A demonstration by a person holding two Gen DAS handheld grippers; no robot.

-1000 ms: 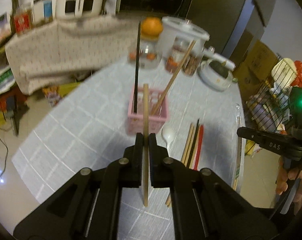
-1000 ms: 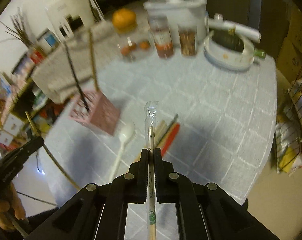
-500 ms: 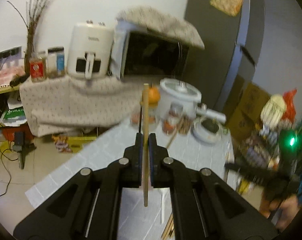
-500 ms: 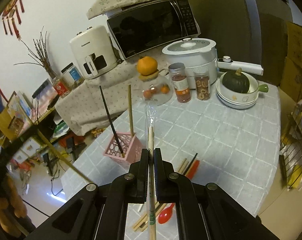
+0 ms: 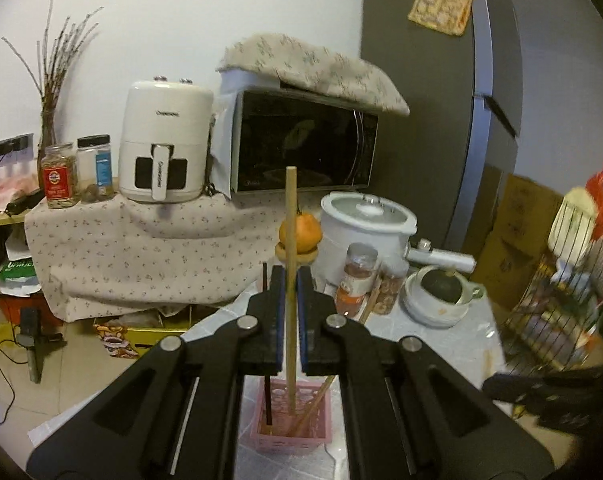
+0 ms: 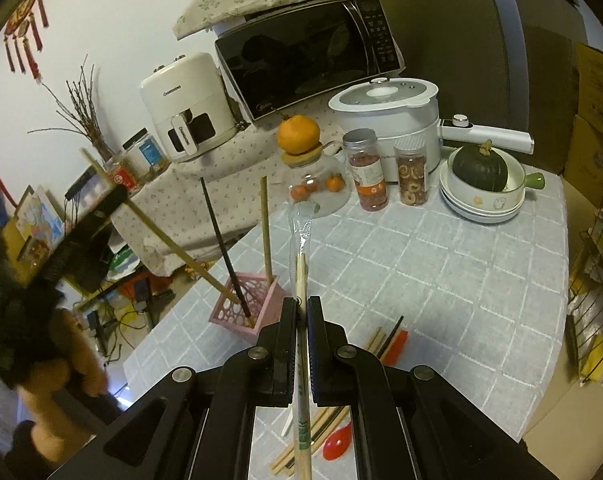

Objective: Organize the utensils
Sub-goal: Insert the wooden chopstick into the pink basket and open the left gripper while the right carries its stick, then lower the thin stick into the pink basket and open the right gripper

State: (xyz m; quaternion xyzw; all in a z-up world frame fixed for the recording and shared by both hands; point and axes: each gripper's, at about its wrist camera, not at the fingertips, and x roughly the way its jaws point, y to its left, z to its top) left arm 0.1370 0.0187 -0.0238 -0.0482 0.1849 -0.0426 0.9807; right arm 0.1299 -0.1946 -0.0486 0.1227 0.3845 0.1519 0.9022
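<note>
The left gripper (image 5: 290,300) is clamped on a bare wooden chopstick (image 5: 290,216) that stands nearly upright between its black fingers (image 5: 271,320); the chopstick's lower end reaches down into a pink perforated plastic holder (image 5: 291,438) directly below. Inside that holder stand 1 black chopstick (image 5: 267,400) and 1 leaning tan wooden chopstick (image 5: 315,408).

The right gripper (image 6: 301,320) is closed on a wooden chopstick in a clear plastic wrapper (image 6: 300,264), which points forward past the fingertips with the empty wrapper end sticking out beyond the wood. From this view the pink holder (image 6: 239,312) sits near the left edge of a table covered with a light grey grid-pattern cloth (image 6: 441,264). Just beside and below the right gripper, loose utensils lie on the cloth: a red plastic spoon (image 6: 335,446) and several chopsticks (image 6: 385,340).

At the far side of the table stand a glass jar topped with an orange (image 6: 299,134), 2 clear spice jars (image 6: 365,168) and a white rice cooker (image 6: 393,116).
</note>
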